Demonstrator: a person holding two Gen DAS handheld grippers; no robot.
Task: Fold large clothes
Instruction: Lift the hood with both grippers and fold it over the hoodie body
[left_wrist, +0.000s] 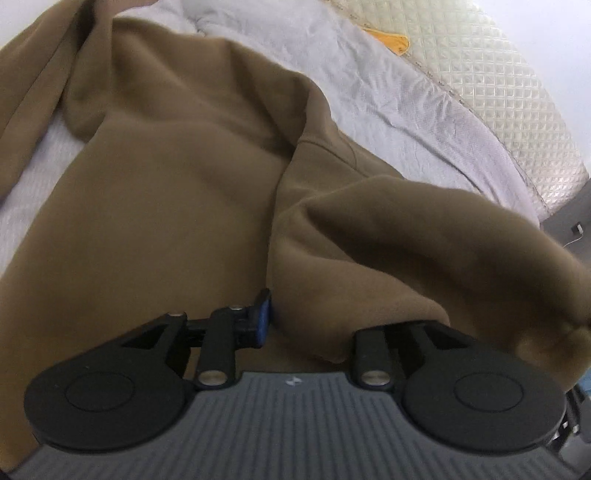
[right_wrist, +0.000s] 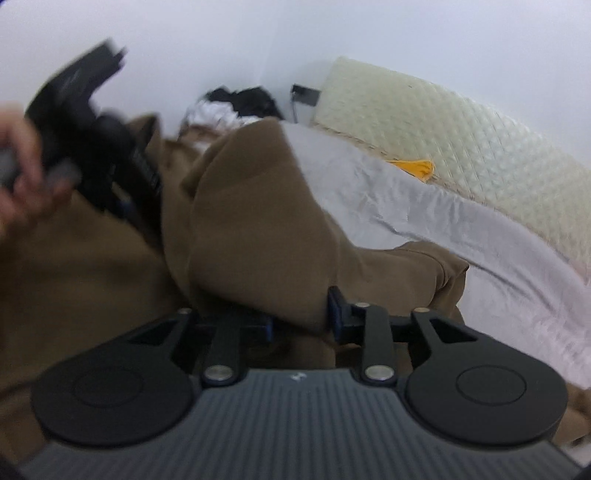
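White walls backed a bed covered in a pale grey sheet, with a quilted cream headboard along its far side; the sheet serves as landmark below. A small orange item lay at the sheet's far edge, against the headboard. A dark and white heap sat in the corner beyond the sheet; it was too blurred to identify.

The brown sweatshirt was spread over the sheet, its body mostly flat. One thick fold was lifted clear of the sheet.

Left gripper: one blue-tipped finger was visible, touching the edge of the lifted fold. The other finger was buried under cloth, so whether the jaws were pinching could not be told.

Right gripper: jaws part-spread, with a thick bunch of sweatshirt between the two blue pads. It appeared to be pinching that bunch.

In the right view, the left hand held its gripper over the sweatshirt, on the side away from the headboard.

Judgement: both grips sat on one raised flap, probably to carry it across the body as a fold. The heavy fleece needed a two-point hold to keep the edge straight. Risk: bunched layers slipping from the wide right grip.
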